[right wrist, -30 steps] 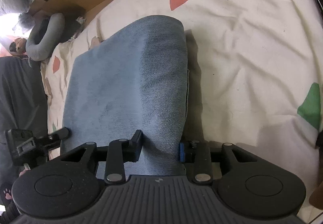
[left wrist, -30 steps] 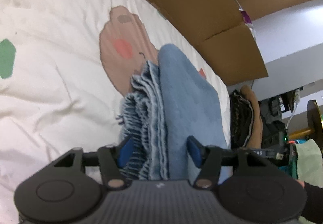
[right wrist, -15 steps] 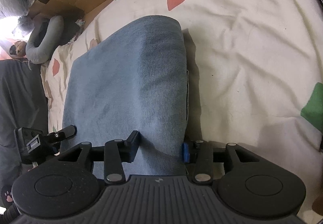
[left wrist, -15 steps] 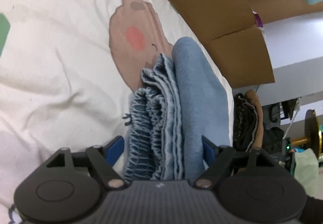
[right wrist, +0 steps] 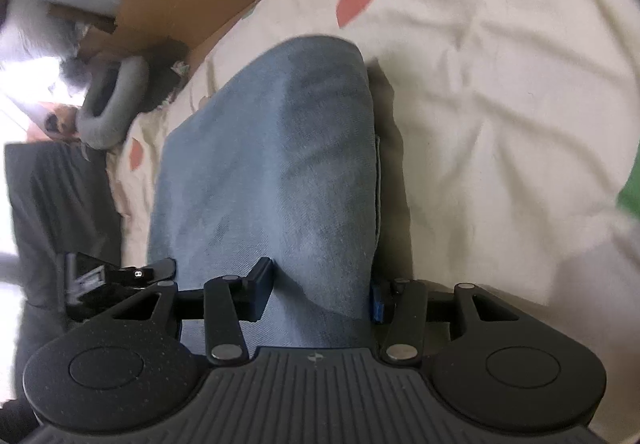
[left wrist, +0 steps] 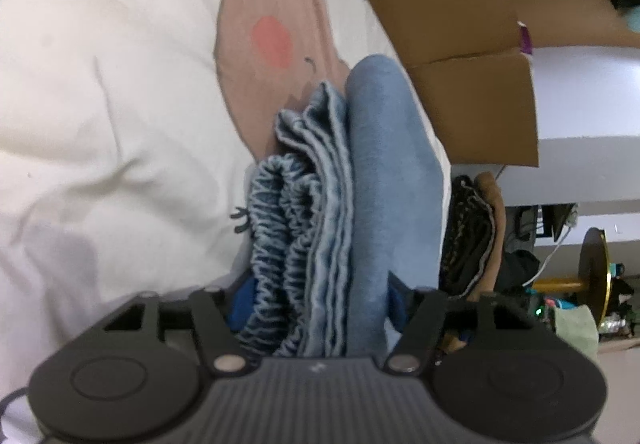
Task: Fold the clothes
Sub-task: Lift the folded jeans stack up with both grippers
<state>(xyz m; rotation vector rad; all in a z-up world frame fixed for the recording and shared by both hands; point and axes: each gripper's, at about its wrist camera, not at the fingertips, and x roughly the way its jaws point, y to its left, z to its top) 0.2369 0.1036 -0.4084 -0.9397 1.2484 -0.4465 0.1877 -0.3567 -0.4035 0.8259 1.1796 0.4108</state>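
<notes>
Found the folded denim garment [left wrist: 384,172] lying in the lower middle of both views on a cream bedsheet [left wrist: 100,84] printed with coloured shapes, its gathered waistband and stacked layer edges turned to the left in the left wrist view. Saw it caught between the pads of the left gripper [left wrist: 320,304], jaws just closing in, clamped across the whole stack. Saw the smooth top fold pinched by the right gripper [right wrist: 320,288], jaws just easing wider, with the near finger denting the cloth. Noted a cardboard box [left wrist: 460,44] along the sheet's edge at upper right of the left wrist view; could not tell its contents. Noted a dark clothes pile [left wrist: 472,228] just right of the garment.
</notes>
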